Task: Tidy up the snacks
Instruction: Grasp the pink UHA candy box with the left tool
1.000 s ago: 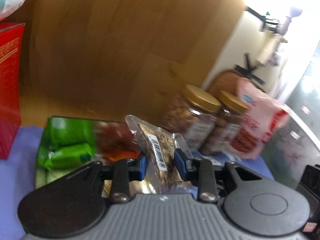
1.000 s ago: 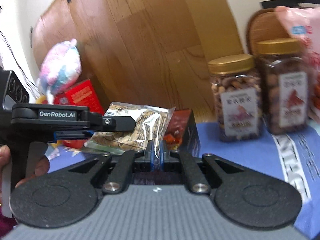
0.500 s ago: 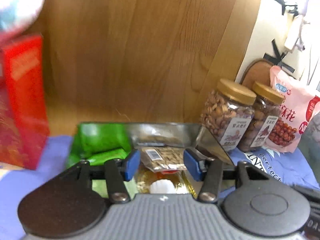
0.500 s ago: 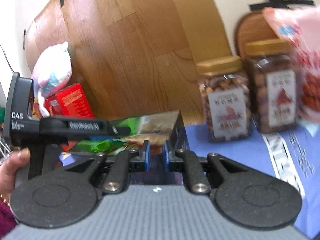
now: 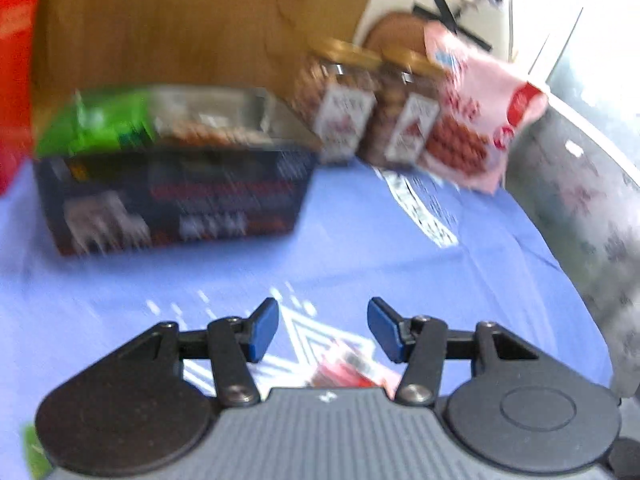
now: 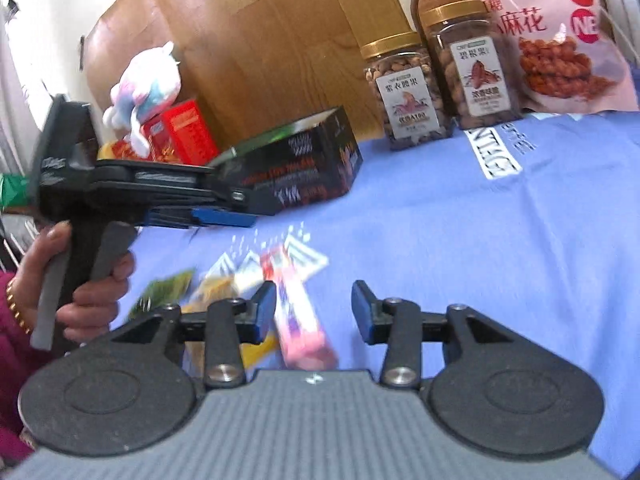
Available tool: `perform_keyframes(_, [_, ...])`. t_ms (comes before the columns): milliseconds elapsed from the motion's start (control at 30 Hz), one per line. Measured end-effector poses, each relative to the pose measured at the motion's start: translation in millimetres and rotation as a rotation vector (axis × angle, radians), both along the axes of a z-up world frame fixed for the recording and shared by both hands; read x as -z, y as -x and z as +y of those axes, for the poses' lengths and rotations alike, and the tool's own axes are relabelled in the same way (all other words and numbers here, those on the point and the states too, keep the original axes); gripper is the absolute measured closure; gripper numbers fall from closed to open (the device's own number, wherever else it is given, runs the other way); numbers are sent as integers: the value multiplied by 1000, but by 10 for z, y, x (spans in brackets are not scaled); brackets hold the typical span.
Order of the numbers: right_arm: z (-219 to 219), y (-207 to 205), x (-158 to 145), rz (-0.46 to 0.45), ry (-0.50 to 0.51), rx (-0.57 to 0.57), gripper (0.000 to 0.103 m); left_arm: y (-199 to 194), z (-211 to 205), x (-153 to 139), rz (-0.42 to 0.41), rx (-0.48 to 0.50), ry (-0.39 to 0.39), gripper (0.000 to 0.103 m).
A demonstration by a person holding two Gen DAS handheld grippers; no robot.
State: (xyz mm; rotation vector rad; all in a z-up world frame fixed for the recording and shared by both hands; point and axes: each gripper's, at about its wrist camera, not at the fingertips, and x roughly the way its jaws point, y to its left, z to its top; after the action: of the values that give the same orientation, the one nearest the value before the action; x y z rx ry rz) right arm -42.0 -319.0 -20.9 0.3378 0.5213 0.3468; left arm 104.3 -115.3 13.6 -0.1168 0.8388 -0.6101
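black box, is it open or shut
Open: the black box has no lid on top, and green packets show inside it.

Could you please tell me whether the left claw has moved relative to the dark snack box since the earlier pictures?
Yes. The left claw has backed away from the dark snack box, which now sits farther ahead; its jaws are empty.

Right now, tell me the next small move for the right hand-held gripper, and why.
Probably lower the right hand-held gripper, its jaws opening and empty, onto the pink snack bar lying loose on the blue cloth just below it, since the dark box holds other snacks.
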Motion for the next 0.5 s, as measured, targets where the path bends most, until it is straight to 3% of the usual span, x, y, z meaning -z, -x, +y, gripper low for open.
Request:
perform_keyframes(200, [55,182,82,-2,88,-10,57,140,-151,126,37,29,-11,55])
perform_keyframes(333, [-19,263,87,-50,239,148,57,235,-179,169,76,36,8,56])
perform_keyframes(500, [-212,317,71,-50,207,197,57,308,-248,116,75,50,17,56])
